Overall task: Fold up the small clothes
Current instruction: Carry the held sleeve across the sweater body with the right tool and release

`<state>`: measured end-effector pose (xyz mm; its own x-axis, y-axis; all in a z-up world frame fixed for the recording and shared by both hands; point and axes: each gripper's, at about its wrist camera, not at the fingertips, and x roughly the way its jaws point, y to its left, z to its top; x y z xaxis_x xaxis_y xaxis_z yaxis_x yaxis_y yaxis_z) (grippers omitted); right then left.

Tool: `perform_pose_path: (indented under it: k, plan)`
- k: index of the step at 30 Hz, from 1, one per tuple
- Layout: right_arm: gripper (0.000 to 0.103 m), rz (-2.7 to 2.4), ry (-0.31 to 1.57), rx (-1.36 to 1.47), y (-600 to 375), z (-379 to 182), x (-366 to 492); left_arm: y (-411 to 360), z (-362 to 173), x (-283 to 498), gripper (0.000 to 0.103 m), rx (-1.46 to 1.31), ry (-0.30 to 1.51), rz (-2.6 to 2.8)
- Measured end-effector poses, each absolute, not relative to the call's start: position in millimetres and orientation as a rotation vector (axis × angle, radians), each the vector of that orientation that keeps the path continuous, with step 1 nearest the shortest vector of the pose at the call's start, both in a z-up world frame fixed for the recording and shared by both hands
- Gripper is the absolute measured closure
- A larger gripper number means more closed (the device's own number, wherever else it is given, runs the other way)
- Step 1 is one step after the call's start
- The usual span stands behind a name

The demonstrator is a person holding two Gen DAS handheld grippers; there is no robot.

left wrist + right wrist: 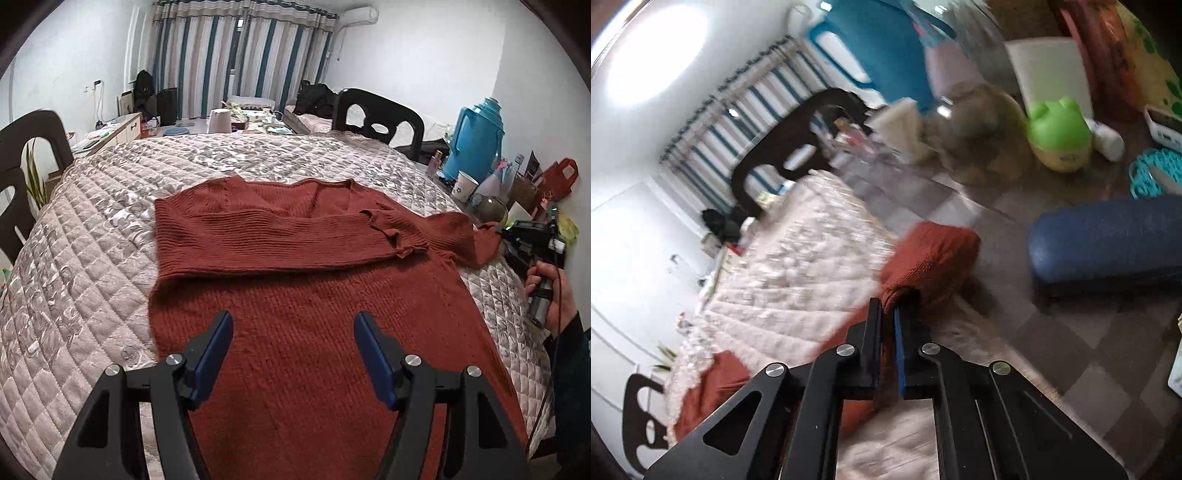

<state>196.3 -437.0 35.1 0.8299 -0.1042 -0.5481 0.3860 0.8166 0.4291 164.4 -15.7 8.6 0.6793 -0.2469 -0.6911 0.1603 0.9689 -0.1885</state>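
I am midway through folding the sleeves: the rust sweater (295, 280) lies flat on the quilted counter (92, 258), my left gripper (293, 354) hovers with jaws open, my right gripper (888, 310) pinches the right sleeve cuff (931, 258), which I judge must next cross the chest.

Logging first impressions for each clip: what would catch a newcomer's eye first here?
The rust-red sweater spread across the quilted table cover, one sleeve folded over its chest. The open left gripper hovers above its lower body, while the right gripper is shut on the other sleeve's cuff at the table's right edge, near a teal thermos.
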Motion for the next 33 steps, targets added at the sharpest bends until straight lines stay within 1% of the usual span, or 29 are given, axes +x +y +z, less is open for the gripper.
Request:
perform_pose_path:
  k: [5,10,14,18,20,22,23,26,33]
  plan:
    - [0.097,-0.129,0.453,0.458,-377,78,191,-4,11,163,0.033,-0.141,0.776,-0.214]
    - [0.097,0.107,0.418,0.269,-267,114,197,13,15,158,0.033,-0.168,0.753,-0.191]
    - [0.097,0.286,0.486,0.133,-182,102,213,29,17,155,0.033,-0.202,0.743,-0.164]
    - [0.097,0.445,0.659,0.007,-110,45,235,46,17,153,0.033,-0.232,0.74,-0.134]
    - [0.096,0.487,0.771,-0.023,-93,16,244,54,16,153,0.033,-0.253,0.744,-0.128]
    - [0.091,0.513,0.881,-0.035,-81,-11,250,62,16,155,0.033,-0.275,0.747,-0.13]
    - [0.085,0.524,0.899,-0.039,-80,-17,251,64,17,156,0.033,-0.284,0.747,-0.133]
    - [0.081,0.579,0.9,-0.045,-82,-17,234,67,19,167,0.029,-0.315,0.749,-0.162]
    - [0.079,0.558,0.833,0.032,-125,12,204,47,14,221,0.028,-0.407,0.827,-0.28]
